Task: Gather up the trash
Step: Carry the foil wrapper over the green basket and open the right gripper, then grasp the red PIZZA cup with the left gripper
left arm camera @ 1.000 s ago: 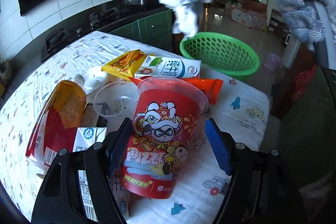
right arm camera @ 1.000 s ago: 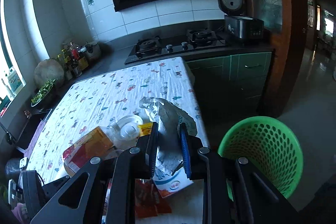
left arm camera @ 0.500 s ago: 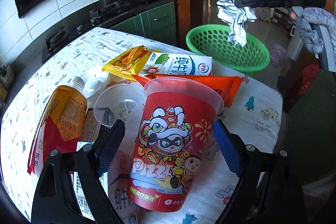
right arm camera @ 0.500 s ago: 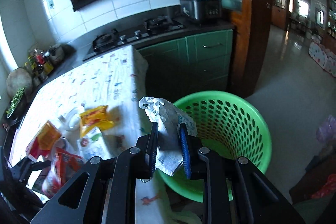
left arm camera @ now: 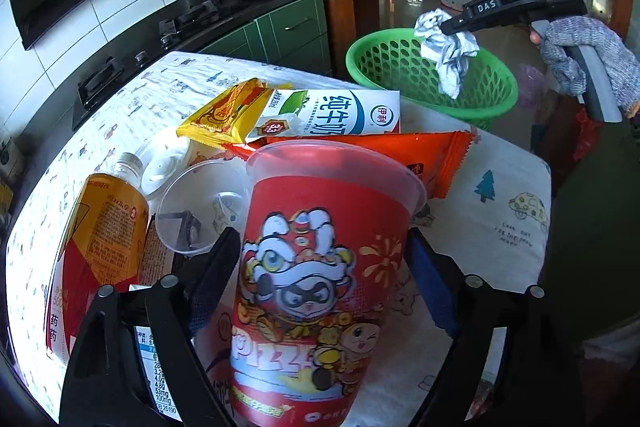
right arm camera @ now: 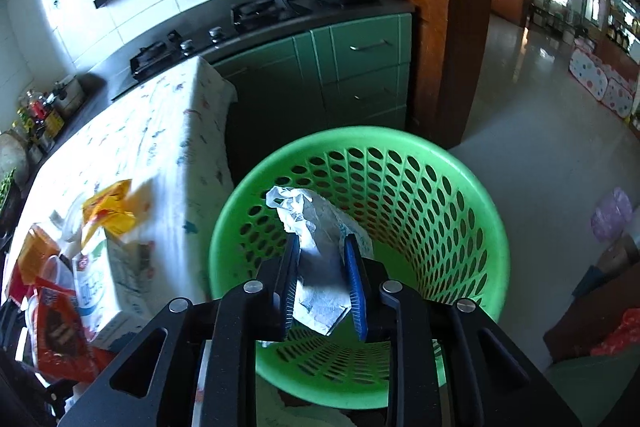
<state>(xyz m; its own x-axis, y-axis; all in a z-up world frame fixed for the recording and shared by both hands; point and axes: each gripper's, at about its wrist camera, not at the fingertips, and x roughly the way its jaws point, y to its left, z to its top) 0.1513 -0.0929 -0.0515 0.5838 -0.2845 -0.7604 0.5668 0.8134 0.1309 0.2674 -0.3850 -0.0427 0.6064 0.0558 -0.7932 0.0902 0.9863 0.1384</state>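
Observation:
My right gripper (right arm camera: 320,247) is shut on a crumpled white paper wad (right arm camera: 316,227) and holds it over the open green basket (right arm camera: 460,187). The wad (left arm camera: 446,53) and basket (left arm camera: 384,45) also show in the left wrist view. My left gripper (left arm camera: 320,251) is open, one finger on each side of a red pizza snack cup (left arm camera: 320,267) standing on the table. I cannot tell if the pads touch the cup.
On the patterned tablecloth (left arm camera: 500,211) lie an orange wrapper (left arm camera: 432,155), a milk carton (left arm camera: 340,115), a yellow wrapper (left arm camera: 228,111), a clear cup (left arm camera: 196,203) and an orange drink bottle (left arm camera: 104,227). Green cabinets (right arm camera: 340,67) and a stove stand behind.
My right gripper has carried the paper wad from over the table to above the basket. My left gripper has moved closer around the red cup.

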